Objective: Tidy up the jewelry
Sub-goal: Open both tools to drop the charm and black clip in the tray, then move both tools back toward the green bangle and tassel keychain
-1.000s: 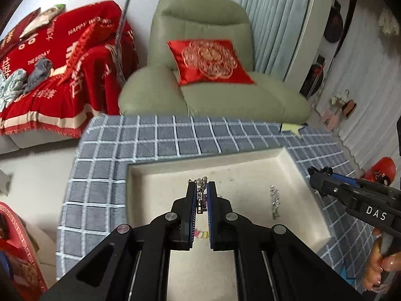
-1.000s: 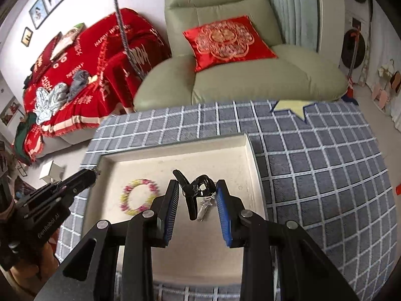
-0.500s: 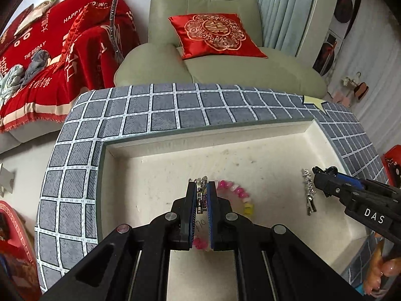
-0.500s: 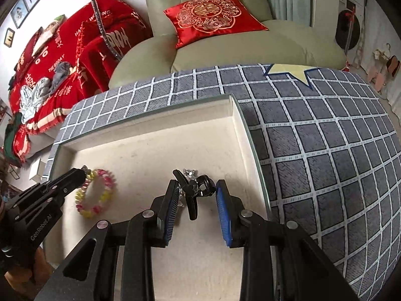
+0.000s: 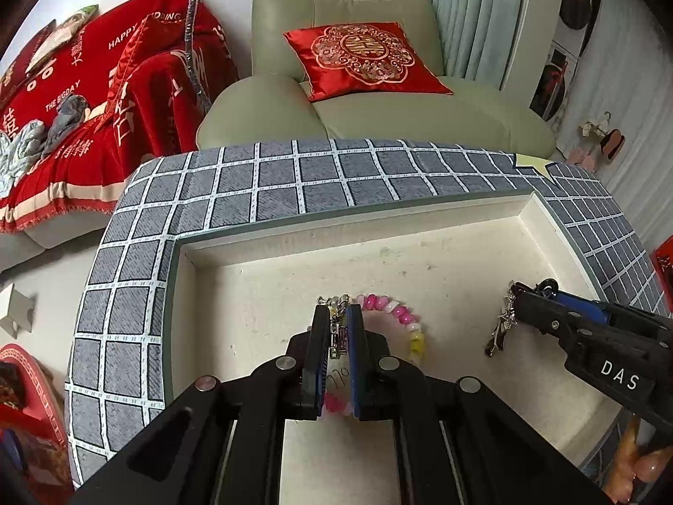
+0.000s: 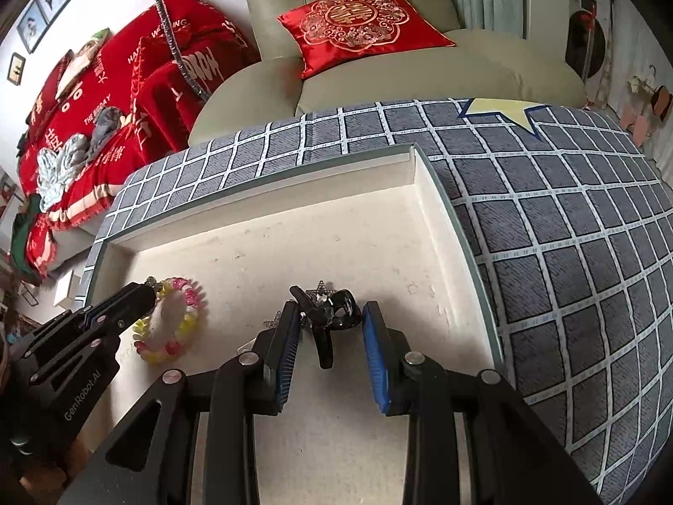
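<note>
A shallow cream tray [image 5: 269, 252] [image 6: 260, 210] lies on a grey checked cloth. My left gripper [image 5: 337, 309] [image 6: 147, 290] is shut on a small silver chain piece [image 5: 335, 328], low over a pink and yellow bead bracelet [image 5: 399, 315] [image 6: 185, 324] on the tray floor. My right gripper [image 6: 330, 315] [image 5: 521, 294] holds a black hair clip [image 6: 324, 328] between its fingers, just above a silver star hairpin [image 5: 502, 328] [image 6: 319, 290] on the tray's right side.
The checked cloth [image 5: 294, 176] [image 6: 568, 252] surrounds the tray and carries a yellow star patch [image 6: 500, 111]. Behind stand a green armchair [image 5: 357, 105] with a red cushion [image 5: 361, 57] and a red-covered sofa [image 5: 84, 118].
Both grippers have come down and forward into the tray. The bracelet now lies right under the left fingers, and the right gripper sits lower over the star hairpin.
</note>
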`<state>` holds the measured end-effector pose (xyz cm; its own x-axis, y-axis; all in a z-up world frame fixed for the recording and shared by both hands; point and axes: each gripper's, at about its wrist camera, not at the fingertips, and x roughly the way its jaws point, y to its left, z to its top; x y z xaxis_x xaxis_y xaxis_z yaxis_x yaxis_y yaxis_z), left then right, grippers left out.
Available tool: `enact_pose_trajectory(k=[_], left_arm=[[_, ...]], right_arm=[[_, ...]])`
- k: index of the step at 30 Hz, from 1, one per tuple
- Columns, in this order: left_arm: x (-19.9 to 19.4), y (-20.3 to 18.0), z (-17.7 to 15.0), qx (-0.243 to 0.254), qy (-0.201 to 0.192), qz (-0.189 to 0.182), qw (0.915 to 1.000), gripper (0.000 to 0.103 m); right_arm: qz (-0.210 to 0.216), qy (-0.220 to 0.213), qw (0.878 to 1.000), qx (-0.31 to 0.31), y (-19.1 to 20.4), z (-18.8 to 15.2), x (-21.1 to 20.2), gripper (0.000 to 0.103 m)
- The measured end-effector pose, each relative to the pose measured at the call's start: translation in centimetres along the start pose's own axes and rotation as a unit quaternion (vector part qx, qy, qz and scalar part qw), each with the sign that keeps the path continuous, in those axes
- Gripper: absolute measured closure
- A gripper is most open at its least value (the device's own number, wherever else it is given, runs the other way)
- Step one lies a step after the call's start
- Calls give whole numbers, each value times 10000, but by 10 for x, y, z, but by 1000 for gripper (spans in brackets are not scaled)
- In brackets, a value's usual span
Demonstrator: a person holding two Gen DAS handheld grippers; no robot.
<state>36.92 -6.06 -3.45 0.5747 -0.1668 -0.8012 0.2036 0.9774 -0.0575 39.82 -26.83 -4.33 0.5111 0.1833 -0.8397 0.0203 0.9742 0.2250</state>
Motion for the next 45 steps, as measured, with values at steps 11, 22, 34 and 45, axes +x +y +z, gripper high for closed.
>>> enact_pose_trajectory(k=[11, 22, 34, 45], left_arm=[[-5, 0, -4, 3, -43, 77, 10000, 79], [-26, -6, -5, 83, -282, -56, 9996, 79], [-69, -6, -28, 98, -486, -174, 9986, 78], [-96, 0, -49, 91, -782, -40, 9969, 0]], right_arm=[[330, -408, 9986, 116, 1, 1, -37, 27], [325, -582, 9968, 442, -18, -20, -75, 27], [389, -640, 9956, 560, -25, -51, -104, 13], [411, -799, 9945, 536, -24, -75, -129, 10]])
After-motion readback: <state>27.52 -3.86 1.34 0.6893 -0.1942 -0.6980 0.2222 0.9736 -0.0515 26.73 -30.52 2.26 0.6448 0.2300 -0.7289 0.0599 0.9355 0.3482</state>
